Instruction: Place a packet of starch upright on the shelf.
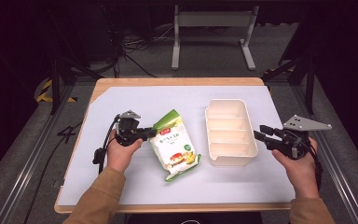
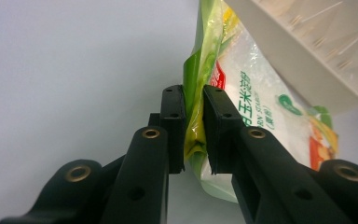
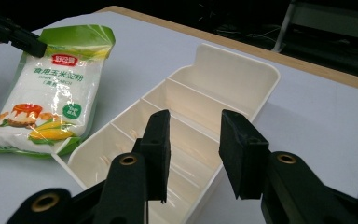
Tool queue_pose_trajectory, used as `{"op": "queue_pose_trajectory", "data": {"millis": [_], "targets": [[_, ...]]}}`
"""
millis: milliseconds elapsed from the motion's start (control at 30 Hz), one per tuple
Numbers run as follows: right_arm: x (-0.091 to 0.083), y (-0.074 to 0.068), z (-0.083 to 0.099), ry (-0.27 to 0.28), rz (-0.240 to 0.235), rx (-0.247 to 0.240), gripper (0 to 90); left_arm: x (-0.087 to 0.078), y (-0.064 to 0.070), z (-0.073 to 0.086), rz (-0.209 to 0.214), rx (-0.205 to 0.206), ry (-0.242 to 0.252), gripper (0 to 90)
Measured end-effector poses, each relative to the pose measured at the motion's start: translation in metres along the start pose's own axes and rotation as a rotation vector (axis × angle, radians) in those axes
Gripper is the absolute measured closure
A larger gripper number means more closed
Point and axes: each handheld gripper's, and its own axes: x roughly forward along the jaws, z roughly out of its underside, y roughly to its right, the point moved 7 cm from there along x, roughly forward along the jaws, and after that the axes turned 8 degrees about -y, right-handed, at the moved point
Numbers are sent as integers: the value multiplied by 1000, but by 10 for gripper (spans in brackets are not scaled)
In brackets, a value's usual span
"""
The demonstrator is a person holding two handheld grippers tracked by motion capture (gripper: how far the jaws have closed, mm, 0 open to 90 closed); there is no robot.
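Note:
A green and white corn starch bag lies on the pale sheet, left of a cream tray with dividers. My left gripper is shut on the bag's left edge; in the left gripper view the bag's green edge is pinched at the gripper tips, jaws nearly together. My right gripper stands open just right of the tray, nothing held. In the right gripper view the open gripper hovers over the tray, with the bag farther left.
The tray's compartments hold nothing. The wooden table edge borders the pale sheet. Behind the table stand a grey metal frame and loose cables on the floor.

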Motion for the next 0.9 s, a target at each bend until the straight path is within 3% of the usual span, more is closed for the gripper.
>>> {"op": "queue_pose_trajectory", "data": {"millis": [133,200,267,500,600,767,900], "targets": [[-2,-3,-1,-4,-7,-6,645,-15,14,-8,13,43,47,801],[-2,-5,-2,-7,-9,-13,664,-24,25,-13,60,61,79,803],[-2,-7,-1,-25,-11,-19,679,-32,33,-17,79,85,98,804],[-2,-17,-4,-43,-40,-46,679,-57,61,-26,88,187,150,806],[-2,-23,-7,-43,-48,-67,666,-65,67,-27,69,233,158,807],[-2,-35,-12,-34,-84,-98,651,-75,77,-29,101,275,184,810],[-2,-50,-17,-19,-131,-122,637,-83,88,-30,124,335,205,811]]}}
